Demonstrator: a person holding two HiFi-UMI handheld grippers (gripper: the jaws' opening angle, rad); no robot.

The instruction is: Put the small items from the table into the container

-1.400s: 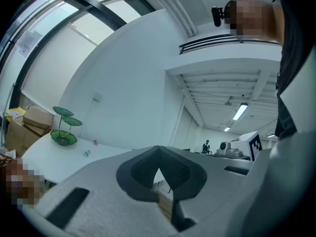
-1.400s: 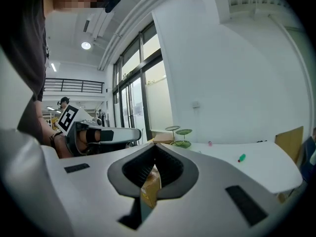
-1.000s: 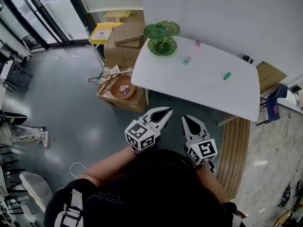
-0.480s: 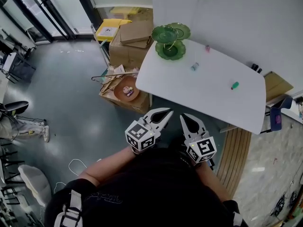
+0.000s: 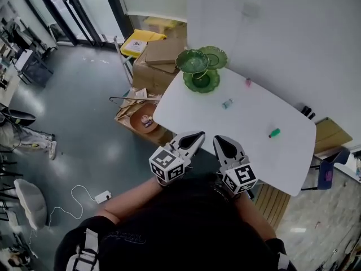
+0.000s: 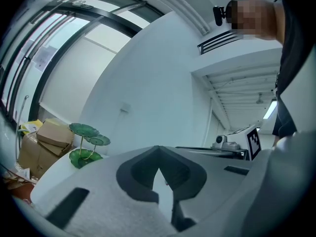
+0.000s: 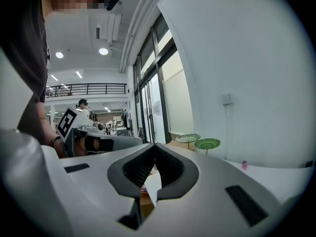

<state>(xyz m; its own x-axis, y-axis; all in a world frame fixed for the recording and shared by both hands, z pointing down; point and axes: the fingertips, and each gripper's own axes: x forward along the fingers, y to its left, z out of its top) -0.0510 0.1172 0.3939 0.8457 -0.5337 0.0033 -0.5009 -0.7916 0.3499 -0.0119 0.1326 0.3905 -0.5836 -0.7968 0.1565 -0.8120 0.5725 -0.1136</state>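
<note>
Green small item [image 5: 274, 132] flat on white table [image 5: 189, 110], long axis roughly left-right, left gripper [image 5: 198, 134] and right gripper [image 5: 217, 139] closed, empty

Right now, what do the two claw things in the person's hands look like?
The left gripper and right gripper are pale grey plastic beaks with black inner pads, tapering to points. Each carries a white cube printed with black square markers. The person wears a black top.

Open white table top [image 5: 242, 123], green tiered stand [image 5: 201, 75] at far corner, boxes [image 5: 161, 55] beside
</note>
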